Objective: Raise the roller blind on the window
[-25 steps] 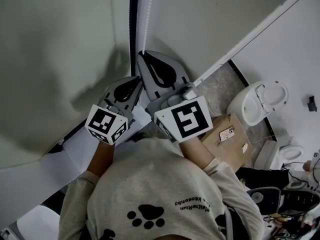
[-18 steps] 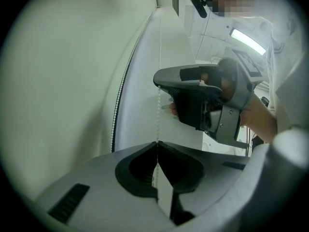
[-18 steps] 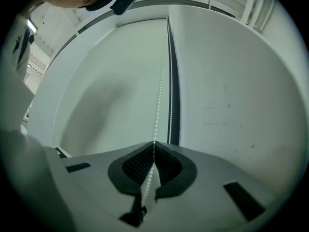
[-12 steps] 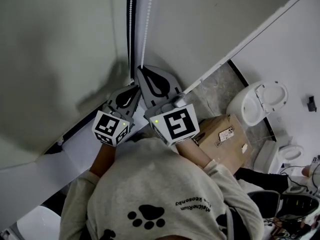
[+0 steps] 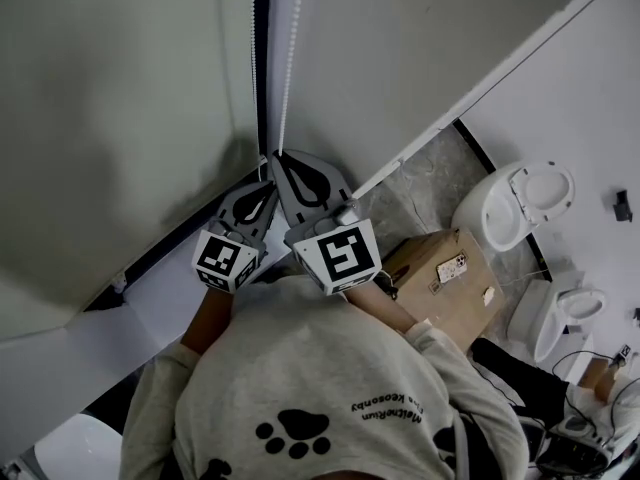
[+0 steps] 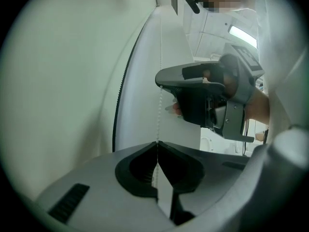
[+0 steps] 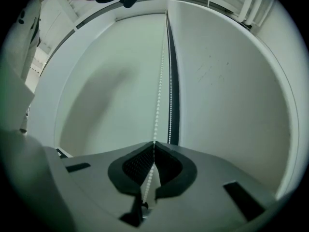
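Roller blind chain clamped in closed left hand-held gripper, above it in closed right hand-held gripper.

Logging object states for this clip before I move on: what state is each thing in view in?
White beaded pull chain, hanging straight, clamped in two places.
Left gripper, fingers shut on the chain.
Right gripper, fingers shut on the same strand, higher up.
Pale roller blind, down over the window.
Brown cardboard box, closed, on the floor.
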